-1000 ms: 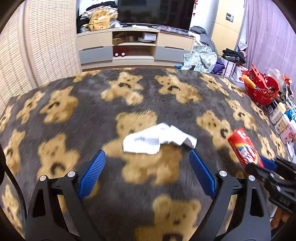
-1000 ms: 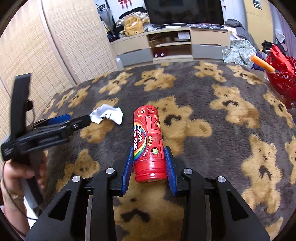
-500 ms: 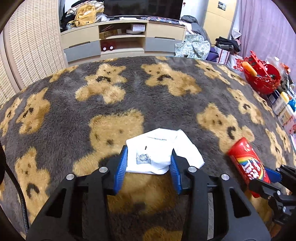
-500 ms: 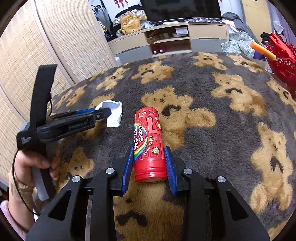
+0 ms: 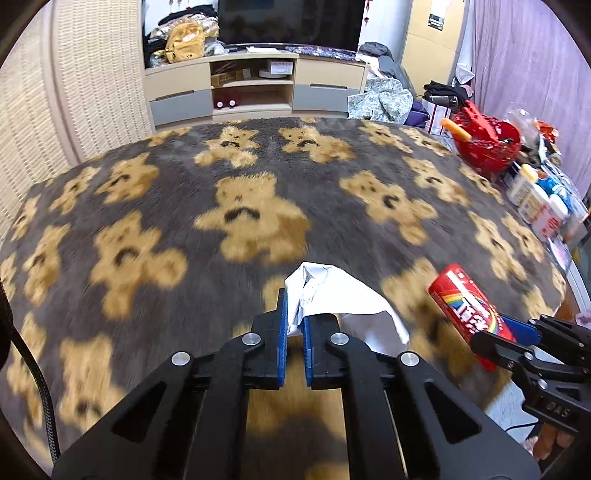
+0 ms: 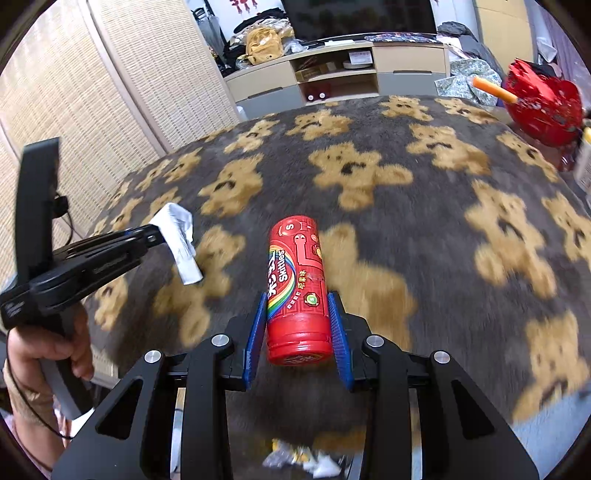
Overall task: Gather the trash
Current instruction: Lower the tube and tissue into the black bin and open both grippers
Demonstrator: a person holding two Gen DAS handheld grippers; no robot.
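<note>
Both loaded: left gripper [image 5: 293, 328] pinches the crumpled white paper [image 5: 332, 295], lifted off the bear blanket [image 5: 240, 206]; right gripper [image 6: 299, 325] clamps the Skittles tube [image 6: 297, 284], long axis pointing away, just right of the paper.

A home living room: bear-patterned rug [image 5: 258, 221], TV cabinet [image 5: 255, 88], television [image 5: 288, 22].

We see crumpled white paper [image 5: 332, 295] hanging clamped in left gripper [image 5: 293, 325], red Skittles tube [image 6: 298, 288] pinched lengthwise in right gripper [image 6: 298, 325], both above bear-print blanket [image 5: 258, 184]
</note>
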